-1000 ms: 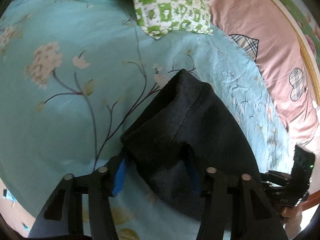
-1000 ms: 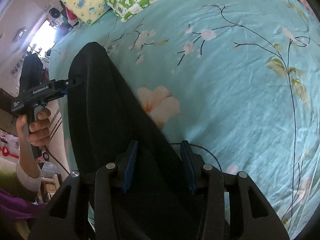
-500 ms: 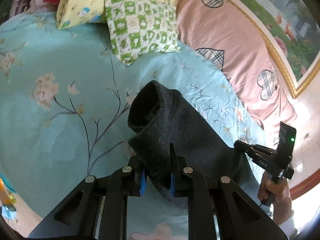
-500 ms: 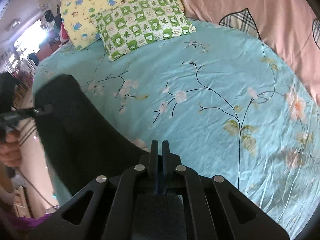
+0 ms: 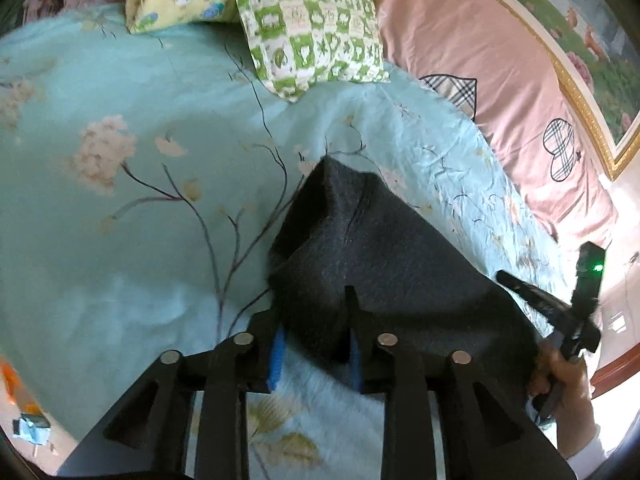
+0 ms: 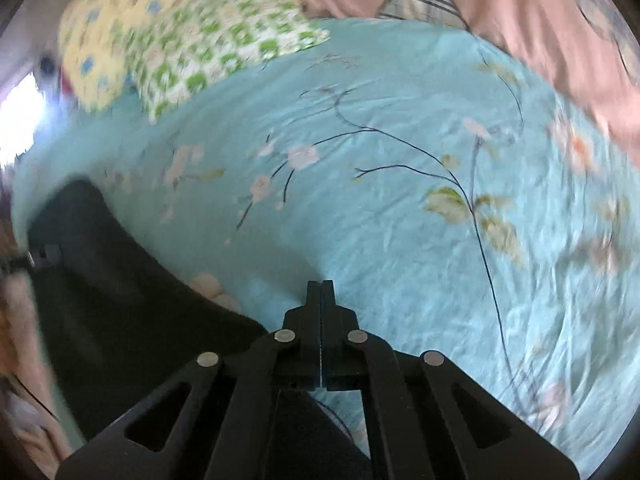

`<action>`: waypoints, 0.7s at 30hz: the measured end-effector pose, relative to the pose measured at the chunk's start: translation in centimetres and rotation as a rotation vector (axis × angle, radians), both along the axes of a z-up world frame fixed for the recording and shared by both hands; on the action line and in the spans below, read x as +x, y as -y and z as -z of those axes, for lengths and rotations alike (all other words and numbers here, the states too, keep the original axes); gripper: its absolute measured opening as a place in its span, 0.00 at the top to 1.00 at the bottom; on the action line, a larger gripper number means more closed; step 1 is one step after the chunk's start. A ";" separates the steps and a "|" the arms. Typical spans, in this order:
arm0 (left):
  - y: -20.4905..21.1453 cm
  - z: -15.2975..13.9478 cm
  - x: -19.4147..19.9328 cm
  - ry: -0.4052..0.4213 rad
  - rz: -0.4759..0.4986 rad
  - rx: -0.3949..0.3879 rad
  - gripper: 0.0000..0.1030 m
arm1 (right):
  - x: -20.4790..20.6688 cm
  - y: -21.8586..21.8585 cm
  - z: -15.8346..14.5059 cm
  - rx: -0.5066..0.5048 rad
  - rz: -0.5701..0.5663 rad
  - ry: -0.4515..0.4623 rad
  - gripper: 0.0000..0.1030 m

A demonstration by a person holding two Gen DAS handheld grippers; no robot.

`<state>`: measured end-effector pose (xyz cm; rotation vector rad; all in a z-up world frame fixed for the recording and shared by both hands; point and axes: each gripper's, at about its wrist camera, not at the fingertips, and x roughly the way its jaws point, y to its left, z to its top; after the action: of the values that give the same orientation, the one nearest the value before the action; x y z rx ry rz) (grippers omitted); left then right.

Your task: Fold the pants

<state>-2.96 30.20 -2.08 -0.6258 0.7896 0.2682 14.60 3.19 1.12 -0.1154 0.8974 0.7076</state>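
**Spotter:** What changed on your left side?

**Operator:** I had the left gripper (image 5: 312, 308) clamped on a raised bunch of the pants (image 5: 380, 248) half a second ago. Its jaws are now spread, blue pads showing on both sides, and the dark cloth sits loosely between them. The hump has sunk. The pants lie lower on the bed (image 5: 120, 240), with a folded peak pointing toward the green checked pillow (image 5: 312, 28).

**Spotter:** So that end is let go?

**Operator:** I read it that way. A second ago the jaws were wide around the edge, then they pinched and lifted, and now they are wide again. To me that is one fold carried over and set down.

**Spotter:** And the right?

**Operator:** The right gripper (image 6: 322, 286) has its jaws pressed together, as in the previous frame. I see no cloth at the tips. The pants run off to the left and underneath the jaws, so I cannot tell whether any fabric is caught further back. That view is smeared, so I think this hand is moving.

**Spotter:** Where does that leave the job?

**Operator:** The garment is a compact dark shape near my edge of the bed, between the two grippers. The top layer looks lumpy around the peak, not flat. I judge the fold is partly done. It probably needs smoothing or another fold, and the right side needs freeing if it does hold cloth. Otherwise, pulling away could drag the layer out of place.
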 end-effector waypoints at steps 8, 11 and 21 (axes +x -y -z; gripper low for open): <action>0.5 -4.9 -3.1 0.063 -0.072 0.065 0.63 | -3.3 5.7 -4.3 0.175 0.092 -0.009 0.61; 2.2 -5.9 -2.7 0.075 -0.016 0.075 0.62 | -6.0 7.4 -5.3 0.196 0.106 0.015 0.53; 11.4 -5.4 2.2 0.049 0.240 0.073 0.55 | -12.6 14.1 -4.2 0.258 0.231 -0.048 0.53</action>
<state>-0.79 18.76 3.37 -0.4621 0.7955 0.0618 1.99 -10.92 5.29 0.2324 0.8421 0.6056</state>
